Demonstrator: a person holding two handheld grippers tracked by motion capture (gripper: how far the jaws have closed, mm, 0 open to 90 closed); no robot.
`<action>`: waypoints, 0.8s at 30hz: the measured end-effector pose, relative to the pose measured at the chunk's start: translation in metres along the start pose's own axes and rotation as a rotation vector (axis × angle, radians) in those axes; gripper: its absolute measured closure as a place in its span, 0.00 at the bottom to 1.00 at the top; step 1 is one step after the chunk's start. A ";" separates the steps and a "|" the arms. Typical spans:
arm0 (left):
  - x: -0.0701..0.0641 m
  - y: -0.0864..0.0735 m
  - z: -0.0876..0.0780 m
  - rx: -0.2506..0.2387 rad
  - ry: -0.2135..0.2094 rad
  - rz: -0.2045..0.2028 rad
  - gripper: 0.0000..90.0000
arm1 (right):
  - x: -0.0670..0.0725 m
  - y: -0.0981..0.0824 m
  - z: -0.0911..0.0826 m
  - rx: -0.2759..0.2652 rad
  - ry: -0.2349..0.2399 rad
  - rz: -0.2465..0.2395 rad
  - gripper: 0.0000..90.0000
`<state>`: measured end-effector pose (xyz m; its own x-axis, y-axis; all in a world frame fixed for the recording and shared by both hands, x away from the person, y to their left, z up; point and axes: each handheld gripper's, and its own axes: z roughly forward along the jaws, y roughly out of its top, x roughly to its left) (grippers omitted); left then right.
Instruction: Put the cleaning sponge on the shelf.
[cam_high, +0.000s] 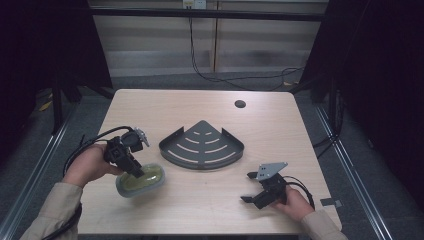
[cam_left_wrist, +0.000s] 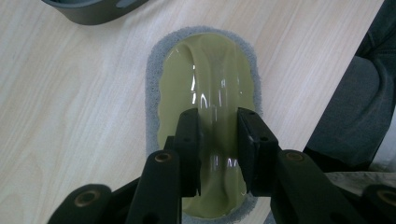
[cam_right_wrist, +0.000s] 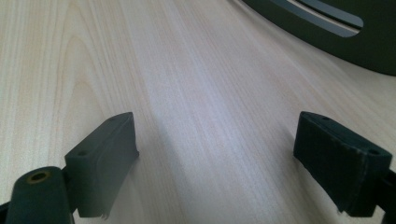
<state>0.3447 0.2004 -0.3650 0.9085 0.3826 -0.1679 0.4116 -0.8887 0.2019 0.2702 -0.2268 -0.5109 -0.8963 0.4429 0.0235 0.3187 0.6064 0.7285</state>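
Right gripper (cam_high: 248, 187) low over table (cam_high: 210, 205), jaws spread wide; left gripper (cam_high: 136, 172) angled down, clamping scrubber handle (cam_left_wrist: 218, 107).

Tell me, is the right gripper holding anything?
No, the right gripper has its jaws spread wide over the bare wooden table with nothing between them.

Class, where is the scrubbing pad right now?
In the high view, the scrubbing pad lies front-left on the table, beside the corner rack, gripped by the left gripper.

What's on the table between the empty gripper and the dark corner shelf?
Nothing. In the high view, only bare wood lies between the right gripper and the shelf; the right gripper view agrees.
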 end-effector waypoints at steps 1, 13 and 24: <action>0.001 0.001 -0.001 0.001 0.000 0.005 0.79 | 0.000 0.000 0.000 0.002 0.001 0.002 0.14; 0.005 0.012 -0.010 0.004 0.002 -0.002 0.79 | 0.000 0.000 0.000 0.001 0.000 0.002 0.14; 0.008 0.023 -0.020 -0.018 0.006 -0.020 0.79 | 0.000 0.000 0.000 0.001 0.000 0.000 0.14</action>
<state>0.3633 0.1884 -0.3423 0.9005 0.4020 -0.1659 0.4310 -0.8762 0.2158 0.2702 -0.2268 -0.5108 -0.8963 0.4429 0.0239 0.3192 0.6066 0.7281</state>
